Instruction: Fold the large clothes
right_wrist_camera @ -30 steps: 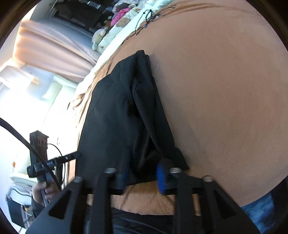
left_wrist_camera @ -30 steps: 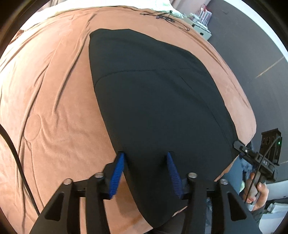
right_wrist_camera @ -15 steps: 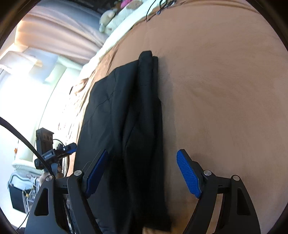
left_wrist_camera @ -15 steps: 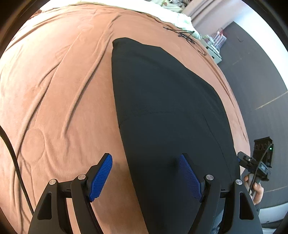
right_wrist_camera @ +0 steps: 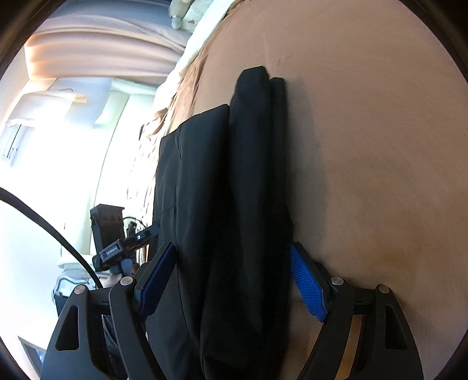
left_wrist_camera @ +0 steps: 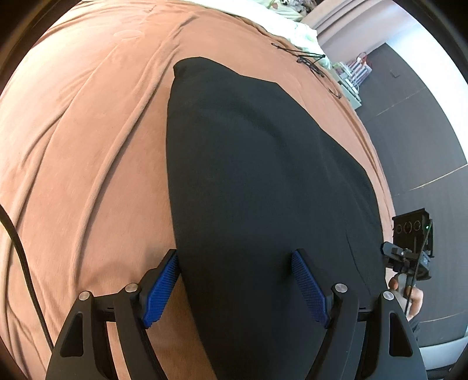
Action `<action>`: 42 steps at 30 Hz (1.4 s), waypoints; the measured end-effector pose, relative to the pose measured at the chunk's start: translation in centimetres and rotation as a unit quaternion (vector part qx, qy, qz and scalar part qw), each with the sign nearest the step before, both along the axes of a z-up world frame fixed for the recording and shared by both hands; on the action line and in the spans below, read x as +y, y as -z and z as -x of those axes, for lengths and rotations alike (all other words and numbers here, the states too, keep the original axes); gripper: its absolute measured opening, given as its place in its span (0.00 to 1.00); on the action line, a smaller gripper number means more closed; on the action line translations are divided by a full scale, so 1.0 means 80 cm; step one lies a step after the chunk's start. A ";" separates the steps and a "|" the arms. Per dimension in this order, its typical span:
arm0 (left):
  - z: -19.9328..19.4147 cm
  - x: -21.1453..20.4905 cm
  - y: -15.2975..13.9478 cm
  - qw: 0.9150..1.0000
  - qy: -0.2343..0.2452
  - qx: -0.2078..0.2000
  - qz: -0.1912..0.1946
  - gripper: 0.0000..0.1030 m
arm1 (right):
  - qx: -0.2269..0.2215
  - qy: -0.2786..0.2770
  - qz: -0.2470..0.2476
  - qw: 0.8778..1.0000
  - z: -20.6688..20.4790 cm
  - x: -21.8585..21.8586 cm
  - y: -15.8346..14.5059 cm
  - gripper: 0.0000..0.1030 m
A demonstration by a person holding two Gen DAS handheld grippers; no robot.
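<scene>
A large black garment (left_wrist_camera: 257, 175) lies flat and folded lengthwise on a brown bedspread (left_wrist_camera: 82, 140). My left gripper (left_wrist_camera: 234, 280) is open and empty, its blue pads straddling the garment's near left edge. In the right wrist view the same garment (right_wrist_camera: 234, 204) shows stacked folds along its right side. My right gripper (right_wrist_camera: 231, 277) is open and empty, its pads either side of the garment's near right part. The right gripper also shows in the left wrist view (left_wrist_camera: 409, 251), and the left gripper shows in the right wrist view (right_wrist_camera: 117, 242).
Black cables (left_wrist_camera: 307, 58) lie on the bedspread beyond the garment. White bedding (left_wrist_camera: 286, 26) and a rack of items (left_wrist_camera: 351, 79) stand at the far end. A dark floor (left_wrist_camera: 424, 146) runs along the bed's right side. A bright window (right_wrist_camera: 58, 146) lies to the left.
Both grippers let go of the garment and opened wide. The garment's near end now lies flat on the bedspread. Both views have shifted forward over it.
</scene>
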State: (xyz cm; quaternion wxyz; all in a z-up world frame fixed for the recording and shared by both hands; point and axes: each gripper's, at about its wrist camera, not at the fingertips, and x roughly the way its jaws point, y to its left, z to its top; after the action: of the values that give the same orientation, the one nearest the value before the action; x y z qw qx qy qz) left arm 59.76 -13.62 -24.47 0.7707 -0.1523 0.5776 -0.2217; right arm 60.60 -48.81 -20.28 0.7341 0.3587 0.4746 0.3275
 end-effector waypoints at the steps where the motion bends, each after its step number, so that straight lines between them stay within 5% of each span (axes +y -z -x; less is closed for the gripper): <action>1: -0.005 -0.001 0.004 1.000 0.000 0.000 -0.002 0.78 | -0.002 -0.004 0.000 1.000 -0.002 0.000 -0.002 0.75; 6: -0.016 -0.006 0.008 1.000 -0.007 0.003 -0.008 0.80 | -0.013 -0.012 0.015 1.000 -0.008 0.010 -0.005 0.73; 8: -0.019 -0.007 0.009 1.000 -0.009 0.005 -0.010 0.80 | -0.010 -0.008 0.028 1.000 -0.003 0.008 -0.004 0.45; 10: -0.021 -0.006 0.008 1.000 -0.014 0.008 -0.009 0.78 | -0.010 -0.002 0.027 1.000 0.000 0.007 -0.009 0.31; 14: -0.012 0.000 -0.007 1.000 -0.022 0.000 -0.018 0.59 | -0.050 0.006 0.048 0.998 0.030 0.012 -0.045 0.18; 20: 0.007 0.009 -0.045 0.999 -0.029 -0.022 -0.005 0.29 | -0.097 0.007 0.076 0.992 0.081 0.036 -0.100 0.16; 23: 0.022 0.015 -0.072 0.999 -0.031 -0.041 0.000 0.23 | -0.123 0.008 0.085 0.989 0.114 0.049 -0.130 0.15; 32: 0.087 0.067 -0.163 0.993 -0.050 -0.103 0.031 0.17 | -0.208 0.005 0.101 0.973 0.229 0.091 -0.226 0.15; 42: 0.162 0.183 -0.273 0.978 -0.093 -0.181 0.048 0.15 | -0.286 -0.026 0.110 0.951 0.338 0.202 -0.337 0.15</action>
State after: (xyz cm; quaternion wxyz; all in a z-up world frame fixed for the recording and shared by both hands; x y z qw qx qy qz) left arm 46.80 1.05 -2.65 0.8713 -0.1996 0.4009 -0.2006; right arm 33.59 -32.64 6.65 0.8653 0.1548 0.2864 0.3812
